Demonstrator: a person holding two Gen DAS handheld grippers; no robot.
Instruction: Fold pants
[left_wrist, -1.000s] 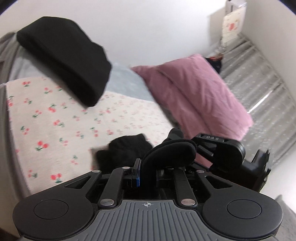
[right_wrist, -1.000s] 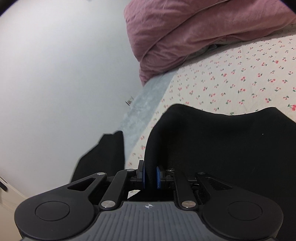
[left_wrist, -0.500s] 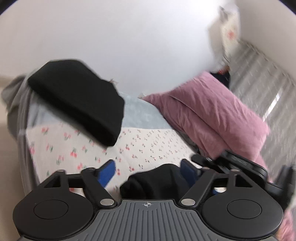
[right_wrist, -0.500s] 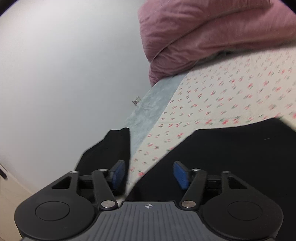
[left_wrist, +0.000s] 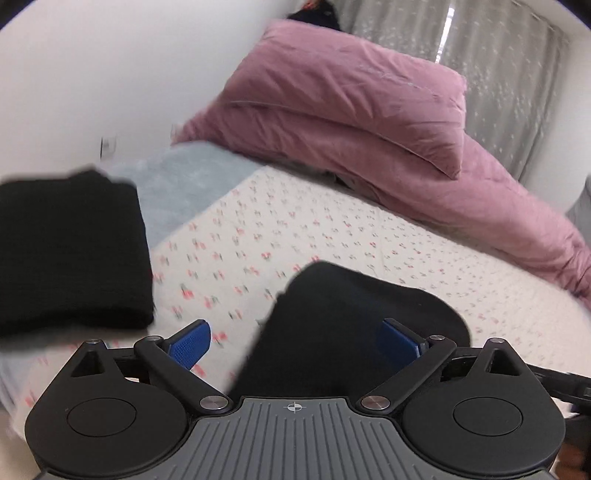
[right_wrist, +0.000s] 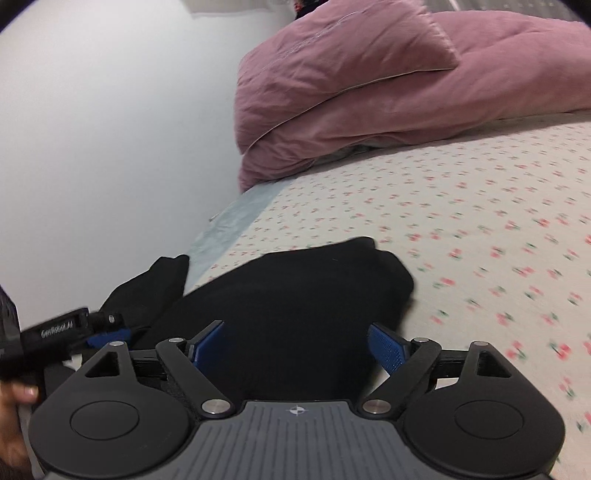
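Observation:
The black pants (left_wrist: 354, 325) lie folded in a compact bundle on the cherry-print bedsheet (left_wrist: 332, 236), just ahead of my left gripper (left_wrist: 293, 341), which is open and empty with the fabric between its blue pads. In the right wrist view the same pants (right_wrist: 295, 295) lie under and ahead of my right gripper (right_wrist: 295, 343), also open and empty. The other gripper's tip (right_wrist: 74, 328) shows at the left there.
A second folded black garment (left_wrist: 70, 251) lies on the bed to the left, also seen in the right wrist view (right_wrist: 151, 288). A pink duvet (left_wrist: 351, 122) is piled at the bed's far end. A white wall (right_wrist: 110, 110) runs along the left. Grey curtains (left_wrist: 498, 55) hang behind.
Both grippers were shut on the black pants one second ago; both have opened and let go. The pants now rest on the bed, and both grippers have drawn back a little.

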